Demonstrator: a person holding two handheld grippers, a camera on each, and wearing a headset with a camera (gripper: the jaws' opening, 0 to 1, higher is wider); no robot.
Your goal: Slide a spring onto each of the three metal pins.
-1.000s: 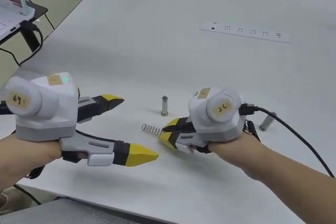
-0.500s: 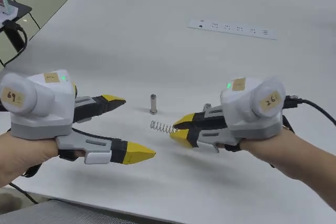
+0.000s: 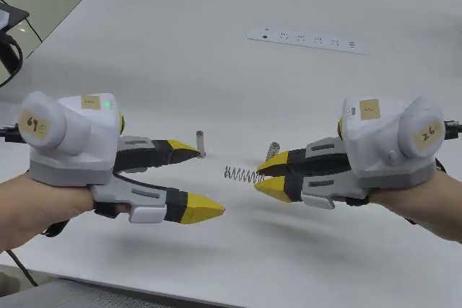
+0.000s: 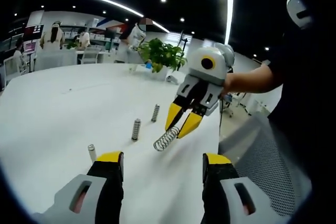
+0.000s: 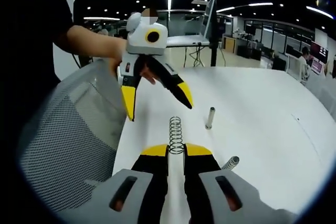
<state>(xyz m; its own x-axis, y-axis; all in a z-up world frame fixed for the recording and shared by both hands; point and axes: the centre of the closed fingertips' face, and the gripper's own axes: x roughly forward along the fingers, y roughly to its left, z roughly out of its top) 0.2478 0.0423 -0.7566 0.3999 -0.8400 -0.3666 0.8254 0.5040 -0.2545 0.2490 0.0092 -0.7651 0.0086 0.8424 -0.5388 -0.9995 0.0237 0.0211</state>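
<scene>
The right gripper [image 3: 261,177] is clenched on one end of a spring [image 3: 242,174], which sticks out to the left, above the white surface [image 3: 216,70]. The left gripper [image 3: 208,179] faces it, released, with nothing between its jaws. A bare pin [image 3: 200,143] stands upright just beyond its far jaw.

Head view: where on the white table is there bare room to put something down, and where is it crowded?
Free: the wide stretch of white table between the white power strip and the upright metal pins. Crowded: between the open left gripper and the right gripper, shut on the coiled metal spring.
</scene>
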